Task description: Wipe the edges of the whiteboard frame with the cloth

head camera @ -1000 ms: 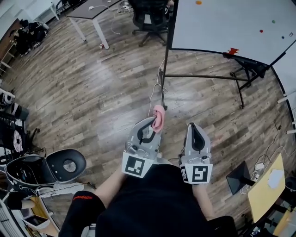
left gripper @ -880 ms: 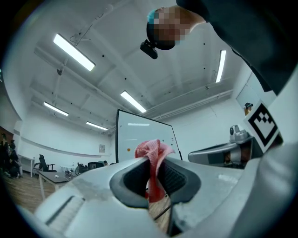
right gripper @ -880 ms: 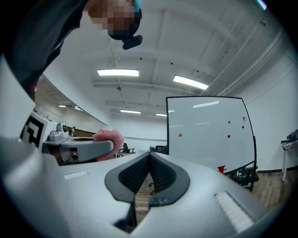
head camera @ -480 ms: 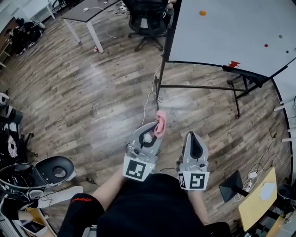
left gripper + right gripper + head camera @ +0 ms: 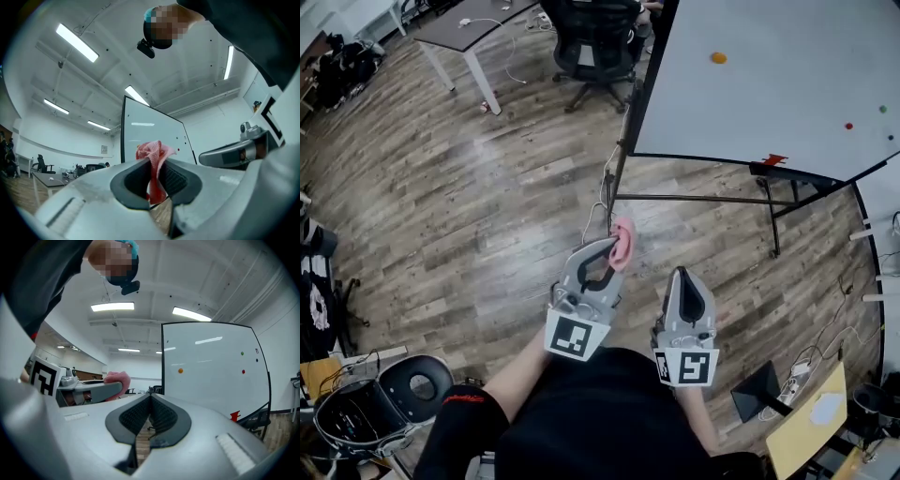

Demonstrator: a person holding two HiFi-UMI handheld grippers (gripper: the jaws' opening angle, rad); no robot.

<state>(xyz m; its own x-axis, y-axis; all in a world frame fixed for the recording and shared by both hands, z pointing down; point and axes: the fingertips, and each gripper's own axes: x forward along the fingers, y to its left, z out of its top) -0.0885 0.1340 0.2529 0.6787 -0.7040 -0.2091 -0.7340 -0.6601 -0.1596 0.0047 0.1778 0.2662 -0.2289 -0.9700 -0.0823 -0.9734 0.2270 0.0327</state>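
In the head view you are holding both claws low in the frame, side by side above the wood floor (image 5: 469, 187). Your left claw (image 5: 615, 247) is pinching the pink cloth (image 5: 623, 239), which is sticking out past its tips just left of centre. Your right claw (image 5: 686, 275) is sitting just to the right of it, with its jaws pressed together and nothing between them. The whiteboard (image 5: 769, 75) is filling the upper right of the frame, well apart from the cloth, and its dark frame (image 5: 643, 92) is running down its left side. A chair (image 5: 592, 37) and a table (image 5: 464, 23) are standing at the top left. In the left gripper view the jaws are clamping the cloth (image 5: 154, 161) at lower centre, the fabric bunching above them and hanging down between the pads, while the whiteboard (image 5: 150, 138) is rising behind it and the right claw (image 5: 234, 154) is showing at the right edge. In the right gripper view the jaws are meeting at lower centre and gripping nothing, the whiteboard (image 5: 211, 366) is standing on the right, and the cloth (image 5: 117, 379) is showing at the left claw's tip at centre left.
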